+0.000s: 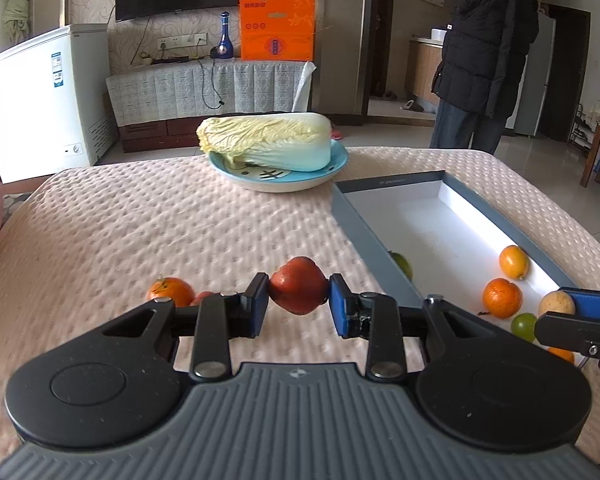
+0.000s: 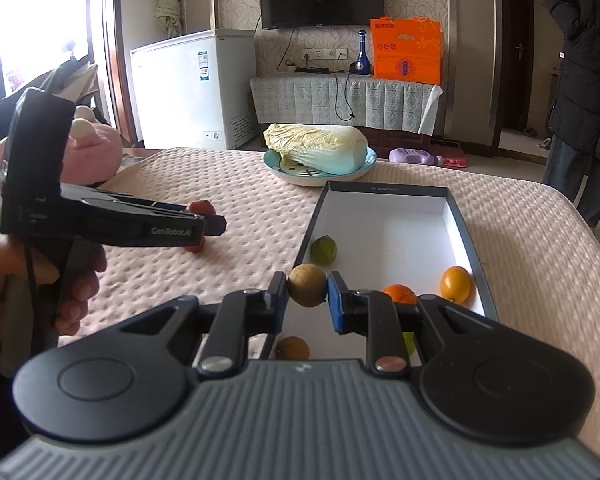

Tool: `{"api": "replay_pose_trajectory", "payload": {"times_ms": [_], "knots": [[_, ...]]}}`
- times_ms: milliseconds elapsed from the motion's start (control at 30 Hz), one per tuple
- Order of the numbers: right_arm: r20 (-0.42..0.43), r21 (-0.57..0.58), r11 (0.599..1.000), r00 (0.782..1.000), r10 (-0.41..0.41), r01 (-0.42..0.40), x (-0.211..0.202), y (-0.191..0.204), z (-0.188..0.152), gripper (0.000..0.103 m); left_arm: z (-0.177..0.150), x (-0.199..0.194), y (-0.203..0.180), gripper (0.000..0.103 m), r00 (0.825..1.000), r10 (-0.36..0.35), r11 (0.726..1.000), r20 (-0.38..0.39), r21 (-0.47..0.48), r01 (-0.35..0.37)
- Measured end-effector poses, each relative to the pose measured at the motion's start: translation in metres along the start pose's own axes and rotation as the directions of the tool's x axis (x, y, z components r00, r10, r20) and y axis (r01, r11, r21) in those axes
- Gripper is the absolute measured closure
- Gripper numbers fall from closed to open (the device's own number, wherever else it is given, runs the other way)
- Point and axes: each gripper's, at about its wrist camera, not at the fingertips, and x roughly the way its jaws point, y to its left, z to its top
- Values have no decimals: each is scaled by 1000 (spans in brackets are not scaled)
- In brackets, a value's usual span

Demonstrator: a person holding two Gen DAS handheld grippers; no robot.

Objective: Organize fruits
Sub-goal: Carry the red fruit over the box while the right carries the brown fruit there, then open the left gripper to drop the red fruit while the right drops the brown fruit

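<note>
Left claw (image 1: 299,305): pads pressed on either side of a red apple (image 1: 298,291), which is clear of the table (image 1: 140,220). The table wears a pale pink dimpled cloth.

Right claw (image 2: 307,300): clamped on a small round brownish fruit (image 2: 307,288), held over the near left edge of the box (image 2: 466,236).

The box is long and shallow, grey outside, white inside, lying open on the right half of the table. Inside it, from the right wrist view: a green citrus (image 2: 323,251) against the left wall, an orange (image 2: 400,294) partly behind the right claw's finger, a yellow-orange fruit (image 2: 455,284) by the right wall, and another brownish fruit (image 2: 292,348) at the near end. A further green fruit (image 1: 523,327) shows in the left wrist view near the right claw's tip.

Still loose on the cloth to the left: a tangerine (image 1: 170,291) and, just beside it, a small red fruit (image 1: 204,297), mostly hidden behind the left claw's finger.

Far side of the table: a napa cabbage (image 1: 266,142) lying on its side on a blue plate (image 1: 336,166), close to the far end of the box.

A hand (image 2: 40,280) grips the left claw's handle. Pink plush toy (image 2: 94,148) at the table's left edge. A person in a dark padded coat (image 1: 488,36) stands beyond the table on the right.
</note>
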Motion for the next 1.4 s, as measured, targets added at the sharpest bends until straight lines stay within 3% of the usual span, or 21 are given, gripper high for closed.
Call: {"api": "replay_pose_trajectory", "payload": {"times_ms": [600,1200,1300,1400], "knots": [[-34,31,997,997,-68,69,-11,-26,-10,78,8,16,-49,65,994,-110,994,13,29,110],[-76,41,995,994,-84,88,0,-35,-12,78,14,52,-91,65,984,-174,983,-30,47,176],[-95,48,992,989,-114,119,12,-35,-9,77,13,55,-99,60,983,-178,982,-40,58,180],[-99,72,986,985,-141,149,20,-35,-7,74,13,54,-102,44,983,-180,981,-34,66,182]]}}
